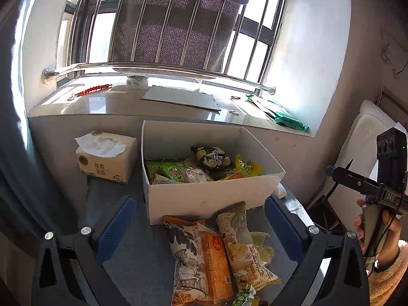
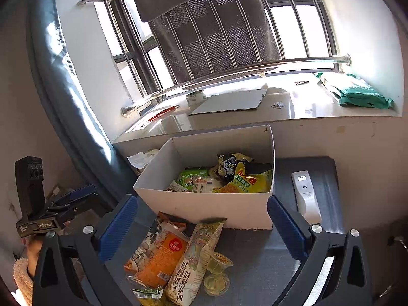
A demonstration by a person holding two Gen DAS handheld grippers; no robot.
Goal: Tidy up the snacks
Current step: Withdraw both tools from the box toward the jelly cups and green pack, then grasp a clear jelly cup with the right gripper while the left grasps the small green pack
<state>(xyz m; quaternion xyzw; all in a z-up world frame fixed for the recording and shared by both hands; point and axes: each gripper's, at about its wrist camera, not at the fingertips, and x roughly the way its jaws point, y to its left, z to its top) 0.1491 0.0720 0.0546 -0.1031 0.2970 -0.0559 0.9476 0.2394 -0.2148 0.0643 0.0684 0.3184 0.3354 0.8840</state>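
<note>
Loose snack bags (image 1: pixel 219 252) lying just before the box (image 1: pixel 204 199), both grippers wide and empty.
Light, soft, crinkly, probably slippery; best pinched across the middle, gently, with left gripper (image 1: pixel 201 227) or right gripper (image 2: pixel 204 224).

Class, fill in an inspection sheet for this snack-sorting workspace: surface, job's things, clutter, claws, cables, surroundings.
Surface: dark grey table, partly covered.
Job's things: white box holding several snacks; loose packets and two jelly cups lie in front of it.
Clutter: tissue pack left of the box; white remote right of it.
Claws: left claw open, empty; right claw open, empty.
Cables: thin cable at the right hand.
Surroundings: sill with cardboard, tape roll, green bag; barred window.
</note>
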